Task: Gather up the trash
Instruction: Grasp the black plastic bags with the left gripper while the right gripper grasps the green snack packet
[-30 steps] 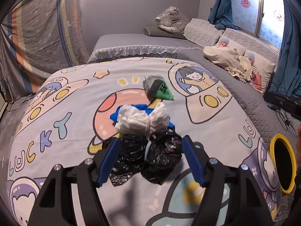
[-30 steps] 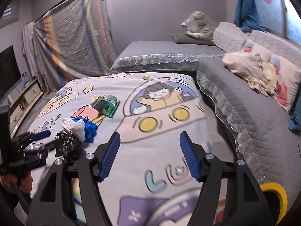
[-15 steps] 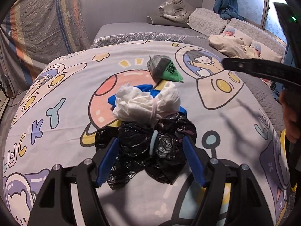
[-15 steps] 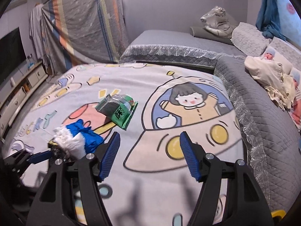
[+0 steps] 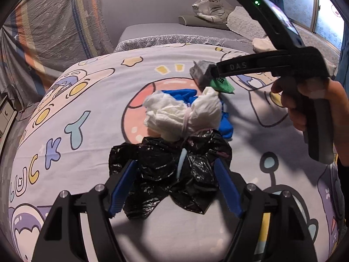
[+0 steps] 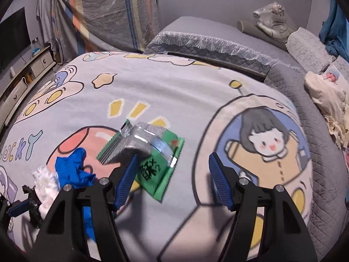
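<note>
While the left tongs (image 5: 174,187) stand wide, their jaws having just been opening, the crumpled black plastic bag (image 5: 172,172) lies between the blue pads on the cartoon bedspread (image 5: 87,100), not pinched. It looks light, limp and slippery; a bunched fold near its middle seems the best hold. Just beyond lies a soft white tissue wad (image 5: 181,114) over a blue glove (image 5: 183,93), both easily squashed. Farther off, the right tongs (image 6: 172,174) hang wide and empty over a green snack wrapper (image 6: 146,150), crinkly and light, with dark characters I cannot read. "LUCKY" is printed on the bedspread; "DAS" marks the right tool.
</note>
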Motion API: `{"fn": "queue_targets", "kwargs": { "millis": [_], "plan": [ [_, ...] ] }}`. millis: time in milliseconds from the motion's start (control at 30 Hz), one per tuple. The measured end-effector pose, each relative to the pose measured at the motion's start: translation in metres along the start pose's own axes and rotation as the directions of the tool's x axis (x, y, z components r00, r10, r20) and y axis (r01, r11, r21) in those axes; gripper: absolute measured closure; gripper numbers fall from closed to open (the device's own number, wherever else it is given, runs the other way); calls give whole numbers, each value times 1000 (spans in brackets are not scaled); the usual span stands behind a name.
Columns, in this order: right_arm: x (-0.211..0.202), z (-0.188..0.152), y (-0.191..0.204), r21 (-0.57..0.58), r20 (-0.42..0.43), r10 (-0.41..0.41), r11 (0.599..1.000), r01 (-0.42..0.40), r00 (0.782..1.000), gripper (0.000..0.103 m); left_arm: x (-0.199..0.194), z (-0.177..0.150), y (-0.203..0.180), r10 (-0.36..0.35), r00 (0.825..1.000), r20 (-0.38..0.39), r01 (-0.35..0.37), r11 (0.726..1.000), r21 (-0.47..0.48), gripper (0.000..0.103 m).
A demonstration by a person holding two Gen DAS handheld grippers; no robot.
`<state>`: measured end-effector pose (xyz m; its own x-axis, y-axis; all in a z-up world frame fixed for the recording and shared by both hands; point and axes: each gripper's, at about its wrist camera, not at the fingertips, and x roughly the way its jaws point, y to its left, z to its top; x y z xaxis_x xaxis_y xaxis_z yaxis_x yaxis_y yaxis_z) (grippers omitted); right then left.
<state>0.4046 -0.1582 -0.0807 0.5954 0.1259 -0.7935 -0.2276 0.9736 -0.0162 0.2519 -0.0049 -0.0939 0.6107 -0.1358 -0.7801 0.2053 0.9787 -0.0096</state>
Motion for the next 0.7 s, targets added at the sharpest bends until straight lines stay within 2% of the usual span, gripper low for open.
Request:
{"fn": "queue_targets", "kwargs": {
  "millis": [267, 467, 567, 633, 700],
  "plan": [
    [26, 11, 3, 15, -38, 13, 1000, -12, 999, 43, 0, 2, 26, 3, 1000, -10, -4, 999, -51, 37],
    [36, 17, 11, -3, -42, 5, 1000, -6, 999, 58, -4, 5, 44, 5, 1000, -12, -6, 996, -92, 48],
    [40, 23, 13, 0, -41, 14, 1000, -14, 999, 72, -4, 7, 52, 3, 1000, -16, -5, 994, -107, 58],
    [42, 26, 14, 5, -41, 21, 1000, -21, 999, 79, -6, 10, 55, 8, 1000, -13, -9, 993, -115, 71],
    [43, 27, 14, 14, -34, 28, 1000, -27, 999, 92, -8, 12, 58, 9, 1000, -11, -11, 992, -124, 79]
  ]
}}
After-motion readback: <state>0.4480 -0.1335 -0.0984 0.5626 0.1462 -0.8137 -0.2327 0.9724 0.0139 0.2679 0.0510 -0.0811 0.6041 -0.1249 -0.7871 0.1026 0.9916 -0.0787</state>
